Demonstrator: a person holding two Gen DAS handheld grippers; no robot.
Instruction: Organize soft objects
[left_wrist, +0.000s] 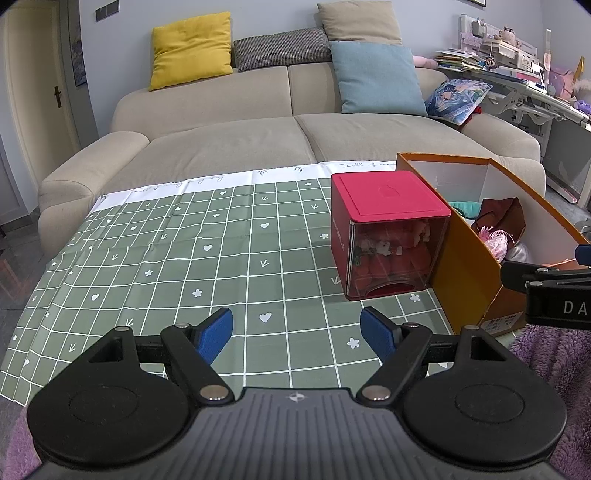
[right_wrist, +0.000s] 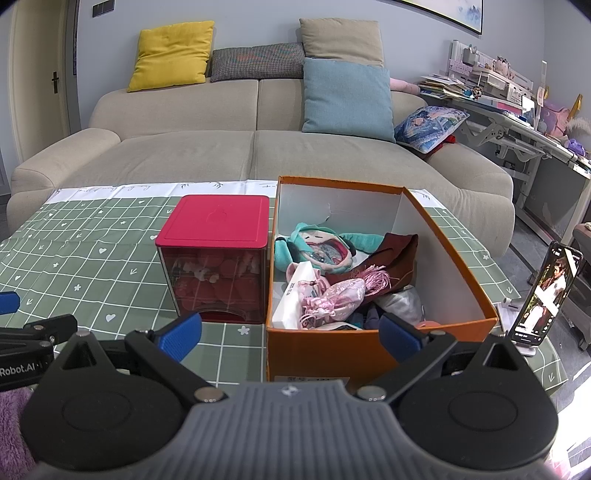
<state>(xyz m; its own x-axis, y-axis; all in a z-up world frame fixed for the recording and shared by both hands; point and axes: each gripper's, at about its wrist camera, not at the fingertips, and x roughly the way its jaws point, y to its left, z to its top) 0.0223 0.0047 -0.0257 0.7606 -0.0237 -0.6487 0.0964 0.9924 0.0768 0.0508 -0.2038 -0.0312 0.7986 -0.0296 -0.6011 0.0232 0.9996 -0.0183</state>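
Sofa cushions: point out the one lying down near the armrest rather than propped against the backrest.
The printed blue cushion with the cartoon figure, at the sofa's right end. The yellow, checked grey, beige and teal cushions lean on the backrest.

Orange box cut off at the left wrist view's right edge (far wall unseen). Red container contents blurred behind tinted walls. Phone screen too small to read.
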